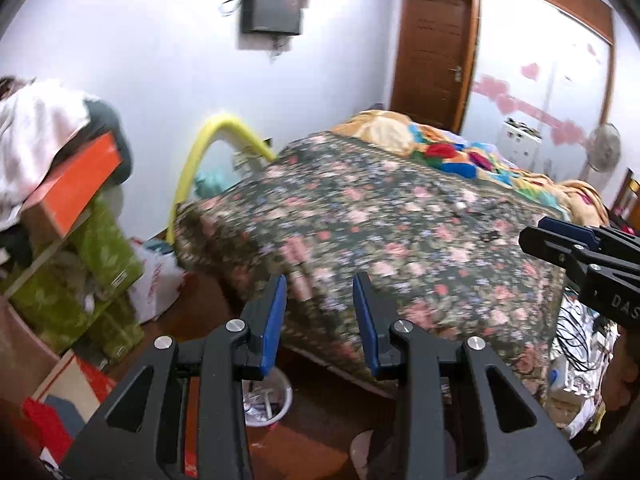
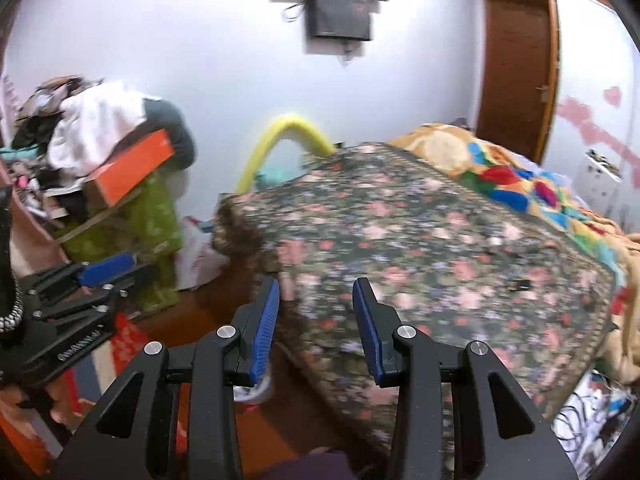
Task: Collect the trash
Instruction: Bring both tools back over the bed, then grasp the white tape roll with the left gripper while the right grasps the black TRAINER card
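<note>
My left gripper (image 1: 320,316) is open and empty, held above the near corner of a bed with a dark floral cover (image 1: 380,224). My right gripper (image 2: 316,320) is open and empty over the same bed (image 2: 420,240). A small dark scrap (image 1: 490,235) and a small pale scrap (image 1: 461,207) lie on the cover; the dark one also shows in the right wrist view (image 2: 520,285). A white waste bin (image 1: 266,402) with crumpled trash stands on the floor below my left gripper; its rim shows in the right wrist view (image 2: 256,392). Each gripper shows in the other's view: the right (image 1: 580,256), the left (image 2: 80,292).
Green boxes (image 1: 92,276), an orange box (image 1: 80,184) and piled clothes (image 1: 36,136) stand at the left. A white plastic bag (image 1: 156,276) sits on the brown floor. A colourful blanket (image 1: 460,152) lies at the bed's far end. A yellow tube (image 1: 212,140), a wooden door (image 1: 432,48) and a fan (image 1: 604,148) are behind.
</note>
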Available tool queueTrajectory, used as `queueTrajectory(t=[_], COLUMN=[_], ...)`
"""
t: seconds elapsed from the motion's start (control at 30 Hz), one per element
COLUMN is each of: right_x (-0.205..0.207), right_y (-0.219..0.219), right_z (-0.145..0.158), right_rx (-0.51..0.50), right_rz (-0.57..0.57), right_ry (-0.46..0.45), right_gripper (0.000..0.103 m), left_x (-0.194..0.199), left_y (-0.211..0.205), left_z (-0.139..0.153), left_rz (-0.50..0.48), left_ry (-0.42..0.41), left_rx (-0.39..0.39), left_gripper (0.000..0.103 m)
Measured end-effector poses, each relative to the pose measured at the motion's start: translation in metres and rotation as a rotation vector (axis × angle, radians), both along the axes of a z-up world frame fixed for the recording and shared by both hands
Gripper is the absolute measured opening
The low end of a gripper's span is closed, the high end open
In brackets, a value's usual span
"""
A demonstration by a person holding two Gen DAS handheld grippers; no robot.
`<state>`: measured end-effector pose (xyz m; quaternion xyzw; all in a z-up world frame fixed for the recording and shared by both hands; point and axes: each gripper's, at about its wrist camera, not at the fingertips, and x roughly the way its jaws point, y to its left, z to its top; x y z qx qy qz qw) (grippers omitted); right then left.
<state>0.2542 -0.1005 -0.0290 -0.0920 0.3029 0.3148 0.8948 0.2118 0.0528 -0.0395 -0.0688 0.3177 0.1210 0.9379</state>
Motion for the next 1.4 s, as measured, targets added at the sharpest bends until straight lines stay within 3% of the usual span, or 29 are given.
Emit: queueTrajectory(t=[0.4,0.53,0.7,0.77,0.83,0.9,0.97,1.13,1.4], right_x=[0.043,0.061,0.094,0.111,0.126,0.139,0.157,0.207,0.297], right_y=[-0.124,-0.160,-0.188,-0.196,-0.205,-0.213,-0.221,-0.228,-0.220], right_z=[0.024,0.027,0.019,0.012,0.004,-0.003,-0.013,-0.047,-0.123], right_rx=[-0.027,-0.022,-0.058,-0.079,-0.077,-0.044,-0.009,-0.004,-0.028], right_rz=[-0.236,-0.311,-0.385,-0.419,-0.430,-0.442,-0.465,-0.506,-0.533], right_ry=[-0.081,-0.082,-0.073,-0.065,-0.043,-0.019,0.004,0.103,0.285], right_gripper=[0.035,0.035,0.035,0.036,0.046,0.070,0.081,0.082,0.082], left_x=[0.095,0.125,0.170,0.189,0.209,0.226,0.248,0.289,0.347], left_y=[-0.117,-0.144,-0.165,-0.172,-0.177,-0.182,-0.184,-0.179,-0.167], left_z=[0.020,0.023,0.017,0.012,0.005,-0.003,-0.014,-0.044,-0.111], left_rz=[-0.202,-0.237,-0.286,-0.298,-0.299,-0.308,-0.315,-0.298,-0.261], left_ry=[-0.060,-0.089,-0.079,-0.070,-0.076,-0.060,-0.039,-0.020,0.063], left_rx=[0.001,0.011,-0.037,-0.054,-0.063,-0.059,-0.075,-0.118,-0.092], left_gripper=[0.034,0.034,0.036,0.051,0.054,0.059,0.071,0.084,0.084])
